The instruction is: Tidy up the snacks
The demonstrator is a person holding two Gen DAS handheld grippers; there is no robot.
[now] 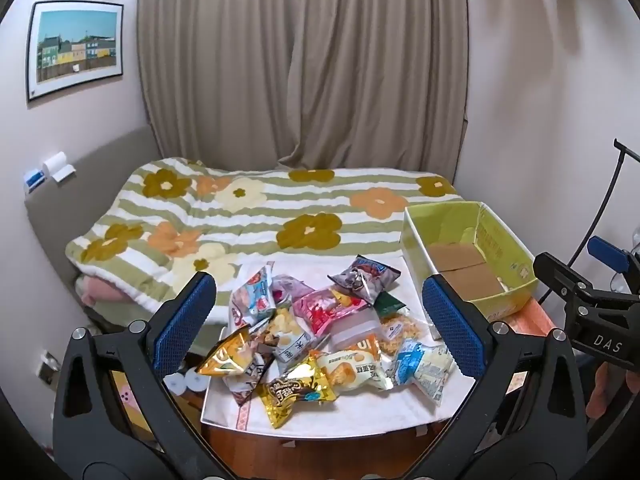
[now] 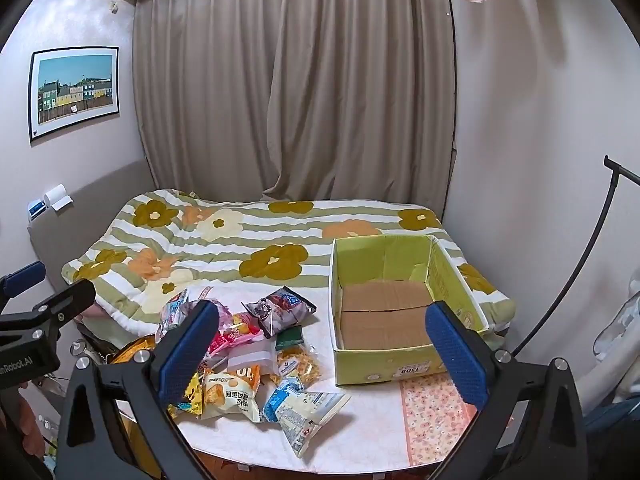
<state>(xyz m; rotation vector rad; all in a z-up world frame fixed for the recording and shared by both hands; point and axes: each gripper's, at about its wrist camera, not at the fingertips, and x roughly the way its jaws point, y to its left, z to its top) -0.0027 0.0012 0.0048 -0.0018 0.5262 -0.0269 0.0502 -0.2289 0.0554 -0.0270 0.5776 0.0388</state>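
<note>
Snacks: a loose heap of crinkly foil and plastic snack packets (image 1: 316,340) lies on the white cloth-covered tabletop (image 1: 360,412), from its left edge to about the middle.
Left side of heap: an orange-gold foil bag (image 1: 230,356) sits nearest the tabletop's left edge, with a gold foil packet printed in brown (image 1: 296,394) toward the near edge.
Right side of heap: a blue-and-white plastic packet (image 2: 302,404) lies at the near right of the pile, well apart from the box.
Box: an open yellow-green cardboard box (image 2: 384,364) stands at the tabletop's right edge; its brown floor looks bare apart from something small and pale in one corner.
My left gripper (image 1: 320,322): blue-padded fingers wide apart, hanging over the heap, holding nothing.
My right gripper (image 2: 322,350): fingers wide apart, between heap and box, empty.
Progress: barely begun, I judge; every packet in view is still to go into the box.
</note>
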